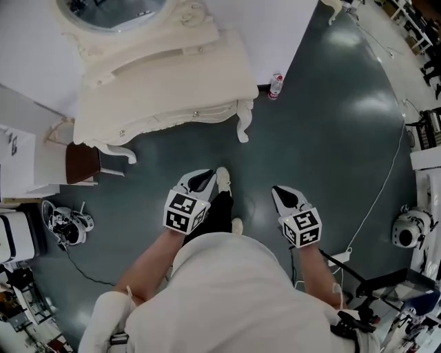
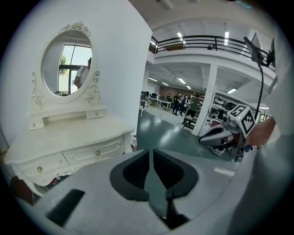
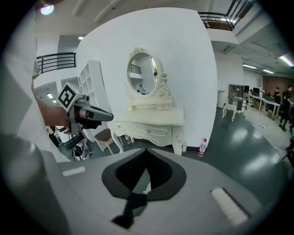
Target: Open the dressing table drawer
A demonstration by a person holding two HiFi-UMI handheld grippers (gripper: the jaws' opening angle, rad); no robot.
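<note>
Hard to make out from the head view: the cream-white carved wooden dressing table (image 1: pixel 172 76) is cut off at the top edge, so only a slice of its oval mirror (image 1: pixel 110 10) shows. Its drawer fronts are steeply foreshortened there, w/ just small round knobs marking them. The left gripper view loses the table's left end in the lens rim. The person's white-shirted torso (image 1: pixel 227 296) blocks the floor below the claws.

Table is matte & curvy: scalloped apron, curled legs, small raised shelf under the mirror. It stands against the white wall (image 3: pixel 183 69), well ahead of both claws, nothing touching it. The wide centre drawer (image 2: pixel 94 153), w/ raised moulding & a round metal knob, sits flush & closed. The smaller side drawer (image 2: pixel 46 166) is closed too.

Left claw (image 2: pixel 151 151): black pads a slim slit apart, bare floor showing thru, nothing in it. Right claw (image 3: pixel 147 150): tips look to meet, empty too. Both have pale grey plastic shells w/ marker cubes.

A clear plastic bottle with red label (image 1: pixel 275 85) stands on the glossy dark-green floor (image 1: pixel 331 124), near the table's leg on the head view's right. A brown-seated stool (image 1: pixel 83 162) is at the other end, partly under the table.
</note>
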